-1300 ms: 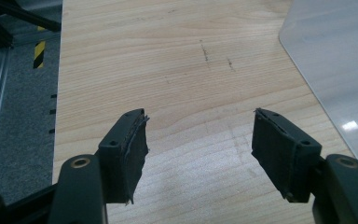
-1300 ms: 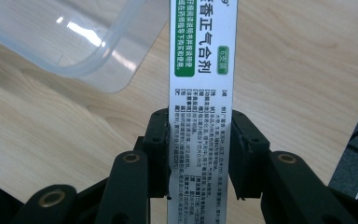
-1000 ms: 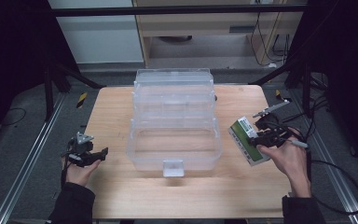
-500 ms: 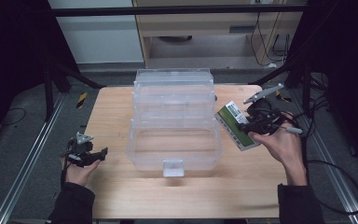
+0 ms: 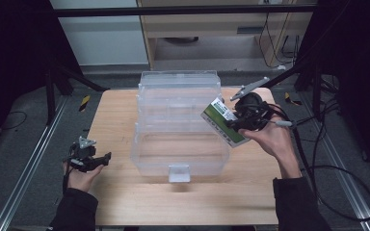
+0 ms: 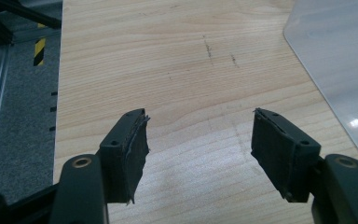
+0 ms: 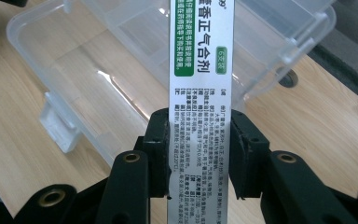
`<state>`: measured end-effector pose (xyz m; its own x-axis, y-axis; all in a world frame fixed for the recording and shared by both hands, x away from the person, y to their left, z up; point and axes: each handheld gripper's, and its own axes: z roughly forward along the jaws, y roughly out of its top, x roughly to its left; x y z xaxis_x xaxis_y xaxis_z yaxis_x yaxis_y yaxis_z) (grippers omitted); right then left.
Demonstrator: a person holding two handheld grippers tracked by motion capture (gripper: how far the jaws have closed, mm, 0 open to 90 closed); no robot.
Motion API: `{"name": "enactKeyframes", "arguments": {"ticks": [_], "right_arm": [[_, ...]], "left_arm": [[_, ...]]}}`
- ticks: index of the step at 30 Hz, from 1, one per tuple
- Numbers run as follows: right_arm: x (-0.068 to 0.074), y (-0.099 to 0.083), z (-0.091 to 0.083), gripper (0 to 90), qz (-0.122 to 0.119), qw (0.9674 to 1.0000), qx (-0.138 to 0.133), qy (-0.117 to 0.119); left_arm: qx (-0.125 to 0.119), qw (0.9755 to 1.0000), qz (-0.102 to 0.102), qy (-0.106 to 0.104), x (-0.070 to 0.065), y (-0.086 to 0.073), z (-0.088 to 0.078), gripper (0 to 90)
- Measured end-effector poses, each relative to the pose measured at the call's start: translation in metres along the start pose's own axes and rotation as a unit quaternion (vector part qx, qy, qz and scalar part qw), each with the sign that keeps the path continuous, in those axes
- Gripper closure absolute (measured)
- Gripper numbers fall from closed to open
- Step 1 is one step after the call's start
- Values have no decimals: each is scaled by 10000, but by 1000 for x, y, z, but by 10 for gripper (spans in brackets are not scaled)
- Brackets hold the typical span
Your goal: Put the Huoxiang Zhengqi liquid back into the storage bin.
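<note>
Now that the right gripper [image 5: 241,120], clamped on the box [image 5: 222,121], has lifted it from the tabletop's right edge over the bin [image 5: 180,120], dropping it in looks next, while the left gripper [image 5: 96,160] idles open.

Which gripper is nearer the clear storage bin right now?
Right. The right gripper holds a medicine box over the clear storage bin; the left gripper rests apart, open.

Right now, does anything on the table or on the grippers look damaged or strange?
Yes: the pad of the left gripper is frayed and peeling at its edge. The box in the right gripper and the clear bin look fine.
</note>
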<state>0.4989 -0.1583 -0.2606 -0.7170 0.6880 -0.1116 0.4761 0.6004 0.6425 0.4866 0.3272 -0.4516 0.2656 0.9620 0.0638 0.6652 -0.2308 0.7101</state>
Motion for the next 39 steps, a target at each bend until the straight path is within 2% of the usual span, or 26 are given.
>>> {"name": "enactKeyframes", "arguments": {"ticks": [6, 8, 9, 10, 12, 18, 23, 24, 25, 28, 29, 31, 32, 36, 37, 38, 39], "right_arm": [[4, 10, 14, 640, -312, 9991, -5, 292], [5, 12, 21, 639, -424, 9979, -14, 479], [5, 12, 21, 639, -424, 9979, -14, 479], [6, 13, 25, 640, -553, 9970, -8, 550], [7, 14, 27, 640, -612, 9964, -10, 589], [9, 15, 40, 639, -844, 9922, 103, 912], [13, 15, 50, 638, -1190, 9866, 315, 1072], [15, 14, 54, 638, -1357, 9838, 393, 1106], [15, 14, 54, 638, -1357, 9838, 393, 1106], [16, 14, 61, 637, -1534, 9796, 573, 1163], [16, 13, 66, 637, -1662, 9764, 634, 1223], [17, 13, 70, 637, -1742, 9741, 673, 1276], [17, 13, 70, 637, -1742, 9741, 673, 1276], [20, 12, 78, 636, -1944, 9670, 852, 1406], [22, 11, 81, 636, -1994, 9644, 943, 1461], [22, 11, 81, 636, -1994, 9644, 943, 1461], [22, 11, 84, 636, -2057, 9623, 966, 1492]], "left_arm": [[7, 10000, -2, 6, 0, 0, 0, 353], [12, 10000, -4, 9, 1, 0, 1, 353], [15, 10000, -5, 9, 1, 0, 1, 353], [18, 10000, -3, 9, 1, 0, 1, 352], [24, 10000, -9, 11, 1, -1, 1, 352], [29, 10000, -6, 12, 1, -1, 1, 351], [46, 10000, -1, 18, 1, -1, 2, 351], [47, 10000, 2, 21, 1, -1, 2, 351], [45, 10000, -1, 20, 1, -1, 2, 351], [54, 10000, 11, 22, 0, -1, 2, 351], [59, 10000, 15, 22, 0, -1, 2, 350], [65, 10000, 22, 22, 0, -1, 3, 350], [68, 10000, 23, 22, 0, -1, 3, 350], [70, 10000, 13, 17, 1, -2, 3, 350], [74, 10000, 13, 16, 1, -2, 4, 350], [72, 10000, 18, 16, 1, -2, 4, 350], [71, 10000, 20, 14, 1, -2, 4, 350]]}}
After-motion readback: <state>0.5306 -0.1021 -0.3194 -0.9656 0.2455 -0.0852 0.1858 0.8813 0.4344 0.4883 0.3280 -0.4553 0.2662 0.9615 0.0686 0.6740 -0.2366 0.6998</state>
